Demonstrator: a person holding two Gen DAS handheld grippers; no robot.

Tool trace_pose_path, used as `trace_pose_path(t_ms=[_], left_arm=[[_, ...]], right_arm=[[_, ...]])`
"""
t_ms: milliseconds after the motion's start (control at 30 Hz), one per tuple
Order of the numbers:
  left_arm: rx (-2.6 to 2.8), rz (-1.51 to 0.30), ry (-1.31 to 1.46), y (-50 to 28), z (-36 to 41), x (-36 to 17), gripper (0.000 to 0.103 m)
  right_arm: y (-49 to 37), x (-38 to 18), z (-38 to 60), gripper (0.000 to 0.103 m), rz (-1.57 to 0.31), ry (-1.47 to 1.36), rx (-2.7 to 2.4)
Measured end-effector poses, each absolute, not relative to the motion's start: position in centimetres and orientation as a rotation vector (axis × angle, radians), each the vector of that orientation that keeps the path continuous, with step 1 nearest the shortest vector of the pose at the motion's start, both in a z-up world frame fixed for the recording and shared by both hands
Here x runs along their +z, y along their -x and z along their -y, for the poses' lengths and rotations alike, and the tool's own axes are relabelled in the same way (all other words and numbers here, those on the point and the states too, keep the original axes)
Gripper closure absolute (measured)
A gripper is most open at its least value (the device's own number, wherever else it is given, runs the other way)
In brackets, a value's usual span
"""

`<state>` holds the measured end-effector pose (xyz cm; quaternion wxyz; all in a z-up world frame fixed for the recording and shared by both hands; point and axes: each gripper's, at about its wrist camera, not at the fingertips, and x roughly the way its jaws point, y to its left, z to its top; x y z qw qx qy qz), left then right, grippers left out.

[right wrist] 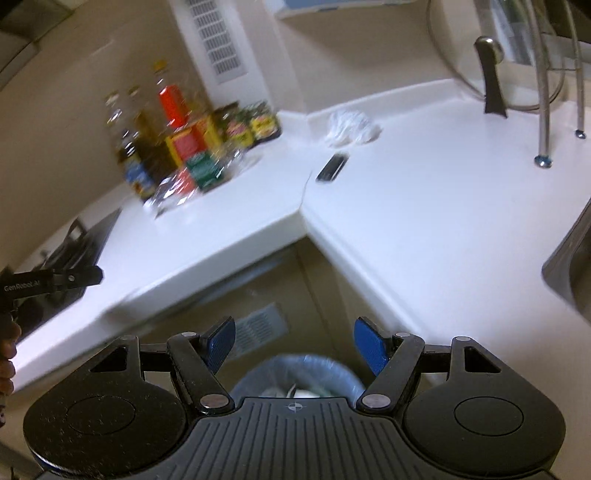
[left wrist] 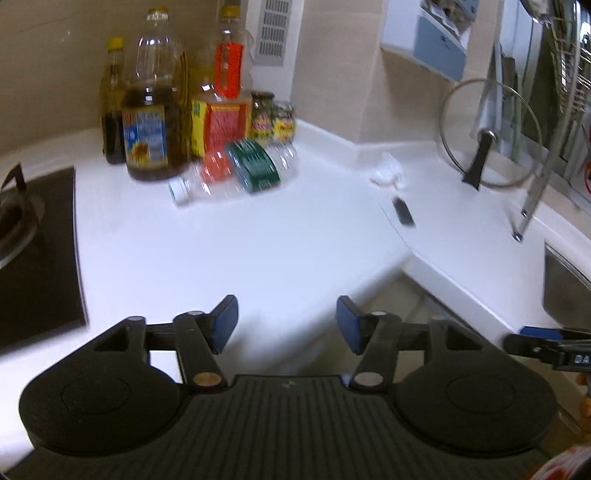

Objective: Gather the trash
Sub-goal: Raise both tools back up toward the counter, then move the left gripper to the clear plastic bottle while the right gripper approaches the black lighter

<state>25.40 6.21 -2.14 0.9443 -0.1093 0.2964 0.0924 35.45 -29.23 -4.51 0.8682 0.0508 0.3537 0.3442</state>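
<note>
A white L-shaped countertop (left wrist: 258,240) is running along beige tiled walls (left wrist: 332,74) and bending at an inner corner. A white vent grille (left wrist: 273,29) is sitting in the wall above it. A black stove (left wrist: 37,258) is occupying the left end, a steel sink (left wrist: 565,288) the right. Beige cabinet fronts (right wrist: 258,280) are showing below the counter, with a floor-level grille (right wrist: 262,325).

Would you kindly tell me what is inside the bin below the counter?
The bin has a blue liner, with something pale showing inside. The right tongs body covers the rest.
</note>
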Motion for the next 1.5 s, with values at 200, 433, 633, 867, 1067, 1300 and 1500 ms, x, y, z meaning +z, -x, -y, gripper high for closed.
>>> trace_pose_path(t_ms=[200,433,633,867,1067,1300,1500], left_arm=[[0.173,-0.588,0.202,-31.0,-11.7,-1.6,0.037],[0.161,-0.564,0.213,-37.7,-17.4,-1.7,0.024],[0.149,-0.576,0.219,-42.7,-20.5,-2.7,0.020],[0.127,-0.607,0.235,-46.0,-22.6,-4.3,0.020],[0.097,-0.662,0.263,-47.5,-23.6,-5.5,0.025],[0.037,-0.665,0.276,-47.5,-23.6,-5.8,0.055],[0.003,-0.651,0.224,-46.7,-22.2,-5.5,0.076]], right_arm=[[-39.2,-3.5,27.3,0.032,-0.716,-0.141,0.634],[-43.5,-3.3,24.7,0.032,-0.714,-0.162,0.547],[-45.8,-3.6,22.9,0.032,-0.723,-0.164,0.491],[-47.4,-3.9,21.5,0.032,-0.745,-0.169,0.465],[-48.2,-4.2,20.6,0.032,-0.750,-0.162,0.451],[-48.4,-4.1,20.3,0.032,-0.751,-0.157,0.442],[-48.3,-4.0,20.7,0.032,-0.747,-0.161,0.429]])
